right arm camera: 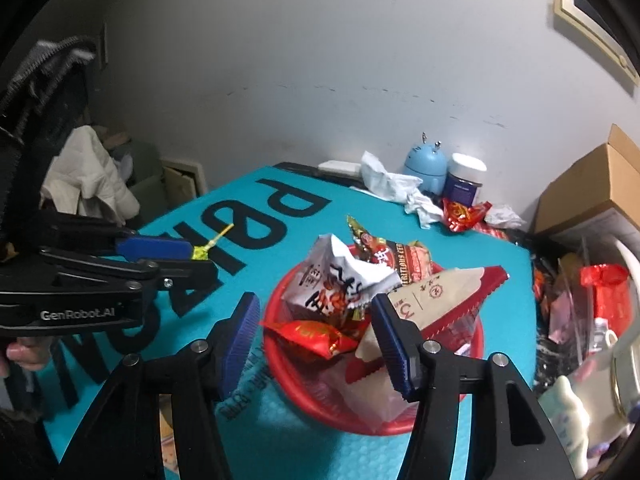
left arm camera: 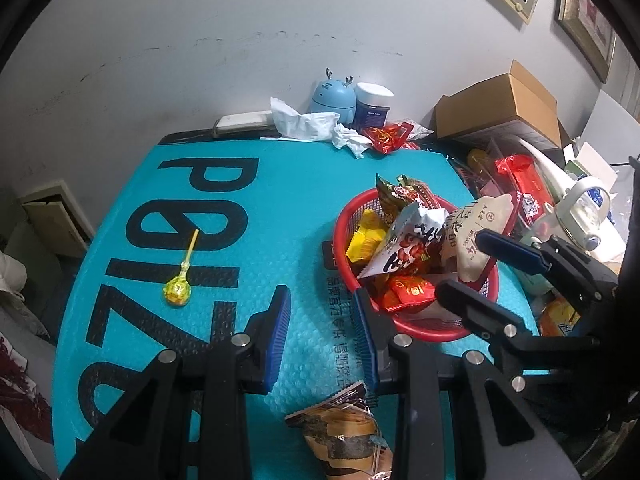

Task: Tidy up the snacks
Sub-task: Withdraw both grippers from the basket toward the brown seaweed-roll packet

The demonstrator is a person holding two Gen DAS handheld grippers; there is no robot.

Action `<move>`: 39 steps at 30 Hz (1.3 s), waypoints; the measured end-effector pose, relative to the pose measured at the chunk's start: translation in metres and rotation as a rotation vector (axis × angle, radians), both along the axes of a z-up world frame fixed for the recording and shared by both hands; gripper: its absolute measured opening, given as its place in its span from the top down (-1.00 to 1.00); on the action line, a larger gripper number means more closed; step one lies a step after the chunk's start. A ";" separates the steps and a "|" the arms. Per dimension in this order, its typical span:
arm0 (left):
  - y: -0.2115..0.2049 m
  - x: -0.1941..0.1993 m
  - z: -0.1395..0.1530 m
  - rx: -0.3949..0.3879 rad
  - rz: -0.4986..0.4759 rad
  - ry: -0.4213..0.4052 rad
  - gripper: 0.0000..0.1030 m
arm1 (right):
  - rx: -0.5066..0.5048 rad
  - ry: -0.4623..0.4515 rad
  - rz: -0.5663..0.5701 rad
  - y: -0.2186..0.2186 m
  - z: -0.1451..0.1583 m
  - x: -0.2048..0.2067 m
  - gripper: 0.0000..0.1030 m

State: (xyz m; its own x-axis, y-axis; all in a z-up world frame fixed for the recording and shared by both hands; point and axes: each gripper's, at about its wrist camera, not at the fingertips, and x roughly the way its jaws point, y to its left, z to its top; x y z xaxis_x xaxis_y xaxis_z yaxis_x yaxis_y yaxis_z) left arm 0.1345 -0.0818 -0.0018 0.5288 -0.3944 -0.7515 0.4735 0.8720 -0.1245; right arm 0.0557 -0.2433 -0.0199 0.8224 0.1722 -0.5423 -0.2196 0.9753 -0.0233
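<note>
both views are evenly lit by soft indoor light from above, bright enough, with a cool cast. the wall [left arm camera: 240,40] fades darker toward the corners, where the fisheye ring cuts in black. straight edges bow hard near the rims. shiny snack wrappers [right arm camera: 320,336] carry small glare spots. the right view is softer, with slight blur low in the red basket [right arm camera: 400,428]; shadows are faint.

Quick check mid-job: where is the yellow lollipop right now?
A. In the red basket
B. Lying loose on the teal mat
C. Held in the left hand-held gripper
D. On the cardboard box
B: the lollipop lies on the teal mat, left of the red basket.
</note>
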 end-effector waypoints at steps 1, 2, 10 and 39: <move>0.000 -0.001 0.001 0.000 0.001 -0.003 0.40 | -0.003 -0.003 -0.002 0.000 0.001 -0.001 -0.13; 0.000 -0.002 0.002 0.000 0.003 -0.007 0.40 | -0.003 -0.004 -0.004 0.000 0.002 -0.001 -0.13; 0.006 -0.014 0.015 -0.010 0.015 -0.036 0.40 | 0.017 -0.014 -0.010 -0.001 0.013 -0.009 -0.13; 0.045 -0.131 0.076 -0.021 0.095 -0.214 0.40 | 0.045 -0.130 0.036 0.022 0.057 -0.101 -0.26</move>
